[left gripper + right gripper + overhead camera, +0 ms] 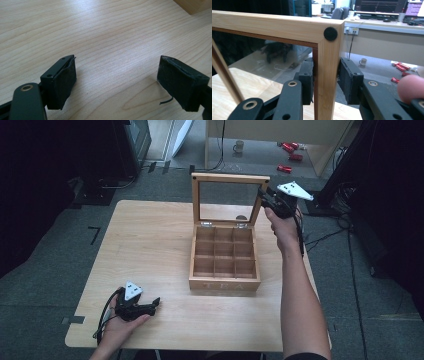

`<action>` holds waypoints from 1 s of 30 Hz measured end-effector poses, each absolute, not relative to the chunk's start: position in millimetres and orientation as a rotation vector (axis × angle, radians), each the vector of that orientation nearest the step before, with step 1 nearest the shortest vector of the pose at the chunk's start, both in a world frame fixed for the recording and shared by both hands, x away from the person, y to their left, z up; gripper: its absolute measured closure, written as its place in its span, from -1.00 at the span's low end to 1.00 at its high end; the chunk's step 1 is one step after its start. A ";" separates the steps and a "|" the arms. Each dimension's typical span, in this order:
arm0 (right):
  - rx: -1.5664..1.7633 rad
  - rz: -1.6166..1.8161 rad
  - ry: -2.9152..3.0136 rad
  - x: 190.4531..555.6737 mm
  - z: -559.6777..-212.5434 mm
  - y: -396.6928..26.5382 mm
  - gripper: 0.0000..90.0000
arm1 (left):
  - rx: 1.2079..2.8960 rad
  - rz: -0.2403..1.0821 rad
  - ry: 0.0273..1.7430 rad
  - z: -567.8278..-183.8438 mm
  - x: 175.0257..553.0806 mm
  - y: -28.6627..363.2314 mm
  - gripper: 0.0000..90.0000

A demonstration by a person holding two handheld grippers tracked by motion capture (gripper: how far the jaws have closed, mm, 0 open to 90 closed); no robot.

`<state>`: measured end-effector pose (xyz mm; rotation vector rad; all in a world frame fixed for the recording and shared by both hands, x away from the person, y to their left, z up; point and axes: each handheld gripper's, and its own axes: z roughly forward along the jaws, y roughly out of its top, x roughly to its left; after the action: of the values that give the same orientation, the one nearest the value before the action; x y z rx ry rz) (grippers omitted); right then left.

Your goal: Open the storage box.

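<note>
You see a pale wooden tea box (pixel 224 270) on a light wood-grain table (pixel 150 245); its lid (pixel 229 178) carries a black dot at the corner, gripped by your black right gripper (pixel 325 82).

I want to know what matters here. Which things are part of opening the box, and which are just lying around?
Part of the job:
tea box
its glass lid, standing up
right gripper, shut on the lid's frame

Just lying about:
left gripper, open, resting on the table
mug on the floor
red things on the floor
</note>
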<state>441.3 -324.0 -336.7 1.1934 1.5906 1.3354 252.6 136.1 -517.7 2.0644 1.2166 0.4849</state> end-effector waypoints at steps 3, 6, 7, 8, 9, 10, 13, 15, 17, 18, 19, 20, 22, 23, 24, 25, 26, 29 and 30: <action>1.229 1.327 1.579 449.6 -335.3 -322.1 0.47 | 2.062 0.481 1.218 -517.7 252.6 136.2 -0.64; 1.265 1.318 1.569 458.5 -334.2 -320.8 0.48 | 2.059 0.479 1.218 -517.8 252.7 136.5 -0.64; 1.277 1.316 1.566 461.4 -333.8 -320.2 0.48 | 2.058 0.478 1.218 -517.7 252.7 136.6 -0.64; 1.289 1.315 1.562 464.1 -333.6 -319.7 0.48 | 2.057 0.477 1.218 -517.7 252.8 136.6 -0.64; 1.298 1.311 1.558 466.8 -333.6 -319.3 0.48 | 2.058 0.477 1.217 -517.7 252.9 136.8 -0.64; 1.309 1.308 1.557 469.4 -333.4 -318.9 0.48 | 2.058 0.476 1.217 -517.7 252.9 136.9 -0.64; 1.333 1.292 1.554 476.9 -332.8 -317.5 0.48 | 2.056 0.475 1.216 -517.6 253.0 137.2 -0.64; 1.350 1.282 1.551 482.4 -332.6 -316.7 0.49 | 2.053 0.472 1.217 -517.7 253.0 137.4 -0.64; 1.370 1.267 1.554 488.1 -332.2 -315.7 0.49 | 2.053 0.469 1.218 -517.5 253.0 137.6 -0.64; 1.378 1.262 1.554 490.9 -332.1 -315.4 0.49 | 2.052 0.469 1.218 -517.6 253.0 137.6 -0.64; 1.383 1.259 1.555 493.6 -332.4 -315.3 0.49 | 2.052 0.469 1.218 -517.5 253.0 137.6 -0.64; 1.390 1.258 1.553 496.1 -332.8 -315.0 0.49 | 2.052 0.469 1.219 -517.6 253.0 137.6 -0.64; 1.399 1.255 1.552 500.6 -333.9 -314.8 0.49 | 2.052 0.470 1.218 -517.6 253.1 137.5 -0.64; 1.399 1.249 1.552 502.9 -334.3 -314.7 0.49 | 2.053 0.470 1.218 -517.6 253.0 137.5 -0.64; 1.403 1.245 1.552 505.0 -334.6 -314.5 0.49 | 2.052 0.470 1.218 -517.6 253.0 137.5 -0.64; 1.409 1.243 1.553 506.8 -334.8 -314.2 0.49 | 2.052 0.470 1.218 -517.6 253.0 137.5 -0.64; 1.411 1.238 1.553 508.5 -335.0 -314.1 0.49 | 2.052 0.470 1.218 -517.6 253.1 137.5 -0.64; 1.420 1.230 1.553 512.7 -335.8 -313.6 0.49 | 2.052 0.467 1.218 -517.5 253.1 137.8 -0.64; 1.425 1.228 1.554 513.7 -335.8 -313.4 0.49 | 2.052 0.467 1.218 -517.5 253.1 137.8 -0.64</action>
<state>513.7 -313.4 -335.8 1.4252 1.5543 1.2276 253.1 137.8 -517.5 2.0518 1.2184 0.4672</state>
